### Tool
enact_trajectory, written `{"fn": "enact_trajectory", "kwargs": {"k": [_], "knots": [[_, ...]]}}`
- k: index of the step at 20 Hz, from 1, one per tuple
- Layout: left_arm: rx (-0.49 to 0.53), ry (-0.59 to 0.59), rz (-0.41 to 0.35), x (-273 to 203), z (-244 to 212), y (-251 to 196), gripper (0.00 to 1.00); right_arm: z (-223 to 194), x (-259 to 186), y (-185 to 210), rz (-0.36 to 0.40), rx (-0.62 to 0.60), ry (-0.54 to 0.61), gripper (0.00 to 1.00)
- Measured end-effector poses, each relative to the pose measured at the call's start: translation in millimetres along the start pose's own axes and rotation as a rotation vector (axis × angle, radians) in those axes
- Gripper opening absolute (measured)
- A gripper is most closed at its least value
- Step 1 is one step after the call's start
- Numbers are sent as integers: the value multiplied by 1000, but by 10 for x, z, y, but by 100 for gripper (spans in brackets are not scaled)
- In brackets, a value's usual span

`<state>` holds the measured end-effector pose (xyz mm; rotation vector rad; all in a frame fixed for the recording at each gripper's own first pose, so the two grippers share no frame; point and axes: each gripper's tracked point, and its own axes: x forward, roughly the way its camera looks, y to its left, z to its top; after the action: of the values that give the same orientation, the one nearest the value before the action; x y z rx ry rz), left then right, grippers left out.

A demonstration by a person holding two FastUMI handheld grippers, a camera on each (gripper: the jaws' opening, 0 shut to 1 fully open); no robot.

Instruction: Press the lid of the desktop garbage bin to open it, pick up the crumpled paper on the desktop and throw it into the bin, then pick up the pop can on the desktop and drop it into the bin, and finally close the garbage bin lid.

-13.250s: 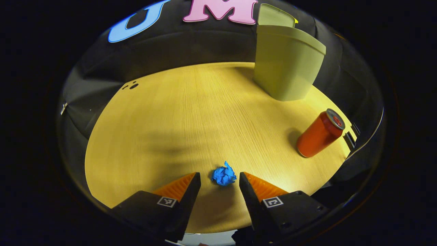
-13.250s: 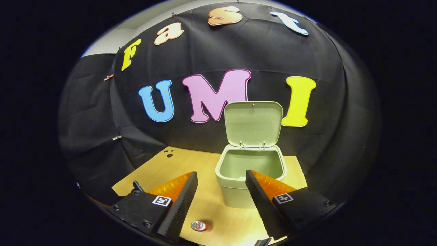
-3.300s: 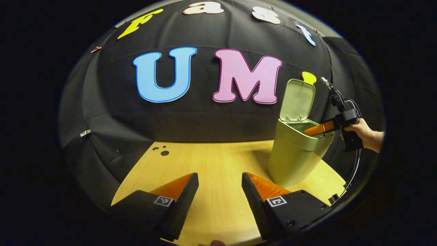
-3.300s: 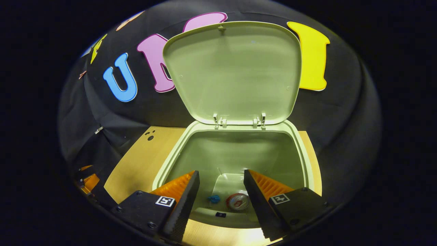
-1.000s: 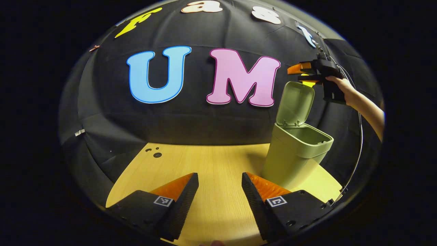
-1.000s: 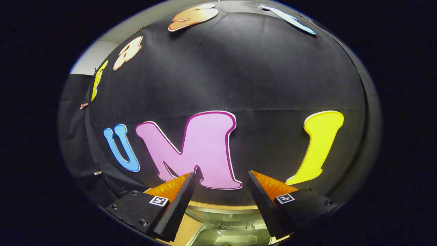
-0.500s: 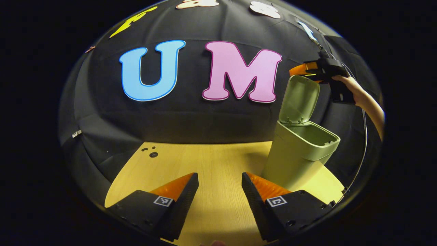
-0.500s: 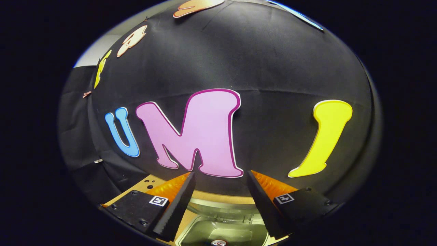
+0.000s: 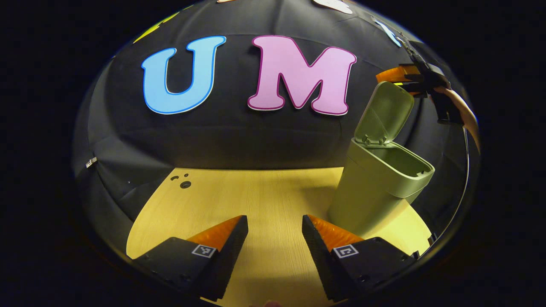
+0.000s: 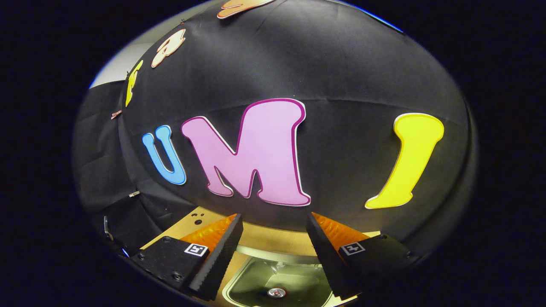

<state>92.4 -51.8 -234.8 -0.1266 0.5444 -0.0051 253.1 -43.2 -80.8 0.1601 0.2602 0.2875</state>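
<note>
The pale green bin (image 9: pixel 375 194) stands at the table's right side with its lid (image 9: pixel 384 111) raised and leaning a little forward. My right gripper (image 9: pixel 399 79), held by a hand (image 9: pixel 463 111), sits open at the lid's top edge; I cannot tell whether it touches. In the right gripper view its own fingers (image 10: pixel 273 224) are spread apart above the lid's edge (image 10: pixel 273 255), and the bin's inside (image 10: pixel 251 279) shows below with the pop can's top (image 10: pixel 276 292) at the bottom. My left gripper (image 9: pixel 273 226) hovers open over the table, left of the bin.
The wooden table (image 9: pixel 239 200) stretches out left of the bin, with small dark holes (image 9: pixel 183 183) near its far left corner. Black cloth closes off the back. A cable (image 9: pixel 463 170) hangs from the right gripper past the bin.
The lid leans a little further forward than a second ago. The right gripper has tipped downward, so more of the bin's inside and the can show. The left gripper has barely shifted.
</note>
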Motion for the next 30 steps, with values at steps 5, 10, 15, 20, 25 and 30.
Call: {"fn": "enact_trajectory", "kwargs": {"k": [5, 10, 15, 20, 25, 30], "knots": [[14, 11, -4, 32, -1, -33, 84, -249, -161, 59, 5, 9, 63, 96], [12, 5, -5, 31, -38, -19, 84, -538, -313, 149, 0, 14, 119, 98], [22, 0, -20, -83, -110, 33, 84, -700, -454, 212, -15, 27, 141, 98], [33, -26, -32, -252, -115, 37, 84, -986, -586, 238, -32, 65, 188, 98], [44, -50, -47, -433, -136, 6, 84, -1215, -652, 260, -55, 79, 225, 98], [47, -49, -65, -553, -179, -29, 84, -1440, -655, 235, -77, 103, 294, 98]]}}
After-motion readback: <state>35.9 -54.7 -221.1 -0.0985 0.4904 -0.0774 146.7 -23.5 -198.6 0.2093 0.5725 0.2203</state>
